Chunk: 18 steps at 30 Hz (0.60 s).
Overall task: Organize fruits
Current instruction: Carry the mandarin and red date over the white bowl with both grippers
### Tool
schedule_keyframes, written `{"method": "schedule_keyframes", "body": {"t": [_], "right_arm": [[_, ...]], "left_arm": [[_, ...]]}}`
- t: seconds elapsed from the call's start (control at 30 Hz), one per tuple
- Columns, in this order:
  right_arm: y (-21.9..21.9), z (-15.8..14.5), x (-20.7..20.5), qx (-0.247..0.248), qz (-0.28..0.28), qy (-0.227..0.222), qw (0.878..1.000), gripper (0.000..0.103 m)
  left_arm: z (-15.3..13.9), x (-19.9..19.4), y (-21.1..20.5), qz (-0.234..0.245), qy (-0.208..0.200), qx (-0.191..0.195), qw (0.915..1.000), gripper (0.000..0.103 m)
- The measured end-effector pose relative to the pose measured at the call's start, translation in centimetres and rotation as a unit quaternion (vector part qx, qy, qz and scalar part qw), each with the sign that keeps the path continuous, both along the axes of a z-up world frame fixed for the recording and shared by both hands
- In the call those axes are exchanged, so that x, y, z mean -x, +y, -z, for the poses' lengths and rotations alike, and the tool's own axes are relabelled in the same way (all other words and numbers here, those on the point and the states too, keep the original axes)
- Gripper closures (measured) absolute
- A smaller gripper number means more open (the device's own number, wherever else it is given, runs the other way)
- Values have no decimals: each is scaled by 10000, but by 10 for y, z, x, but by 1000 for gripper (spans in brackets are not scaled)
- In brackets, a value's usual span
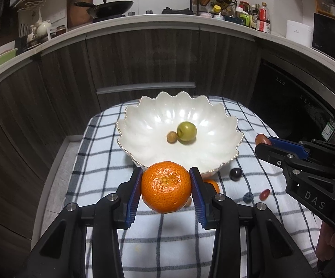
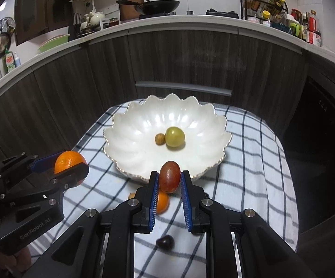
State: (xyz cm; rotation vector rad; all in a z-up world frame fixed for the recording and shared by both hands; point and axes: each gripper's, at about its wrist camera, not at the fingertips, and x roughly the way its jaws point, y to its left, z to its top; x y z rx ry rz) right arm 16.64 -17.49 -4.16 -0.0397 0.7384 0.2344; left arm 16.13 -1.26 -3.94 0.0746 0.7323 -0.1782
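Observation:
A white scalloped bowl (image 1: 144,125) (image 2: 132,136) sits on a checked cloth and holds a green fruit (image 1: 186,131) (image 2: 175,137) and a small brown nut-like fruit (image 1: 171,137) (image 2: 160,139). My left gripper (image 1: 166,188) is shut on a large orange (image 1: 166,186) just in front of the bowl; it also shows at the left of the right wrist view (image 2: 69,161). My right gripper (image 2: 169,181) is shut on a reddish-brown oval fruit (image 2: 169,176) near the bowl's front rim; in the left wrist view it comes in from the right (image 1: 263,140).
On the checked cloth (image 1: 98,185) lie a small orange (image 2: 162,202), a dark plum (image 1: 234,174) (image 2: 165,241), a blueberry (image 1: 248,197) and a small red fruit (image 1: 264,194). Dark cabinets and a counter with a wok (image 1: 112,8) stand behind. The floor drops off on the left.

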Motion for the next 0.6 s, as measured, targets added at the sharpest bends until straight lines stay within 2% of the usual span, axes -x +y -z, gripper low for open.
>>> {"method": "schedule_keyframes", "body": {"t": [0.6], "right_arm": [[3, -22, -34, -56, 180, -275, 9994, 83]], "left_arm": [[-21, -37, 9, -298, -198, 75, 9993, 63]]}}
